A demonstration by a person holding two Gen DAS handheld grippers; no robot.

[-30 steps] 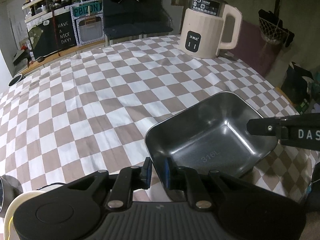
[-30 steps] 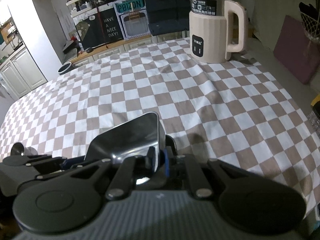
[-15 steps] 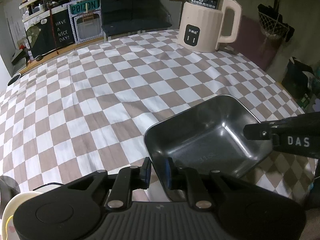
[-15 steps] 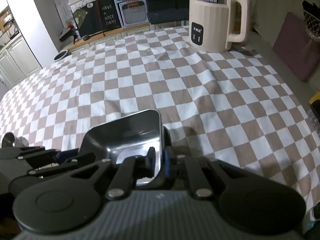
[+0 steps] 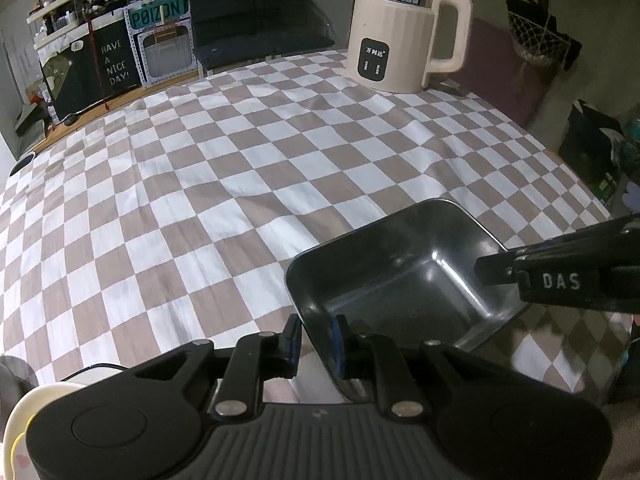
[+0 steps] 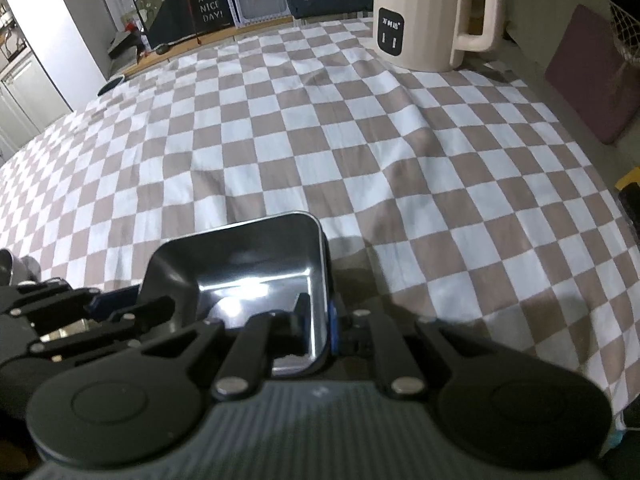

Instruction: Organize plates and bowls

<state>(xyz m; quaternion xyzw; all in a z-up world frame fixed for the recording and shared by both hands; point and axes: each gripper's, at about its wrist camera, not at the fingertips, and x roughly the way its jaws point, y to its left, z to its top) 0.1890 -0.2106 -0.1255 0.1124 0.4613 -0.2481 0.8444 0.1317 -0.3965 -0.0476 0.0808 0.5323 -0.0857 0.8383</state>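
lower over the checkered cloth point(image 5: 208, 184) than a second ago, with the cream kettle point(image 5: 400, 40) higher in both views. steel tray point(image 5: 400, 280) near the cloth's near right corner, empty, shiny inside. left gripper point(image 5: 316, 340) straddling the tray's near left rim, blue pads slightly further apart than before, whether pressing or not unclear. right gripper point(image 6: 320, 320) clenched on the tray's right wall point(image 6: 318, 280). cream bowl rim point(image 5: 16, 420) at bottom left, contents hidden.
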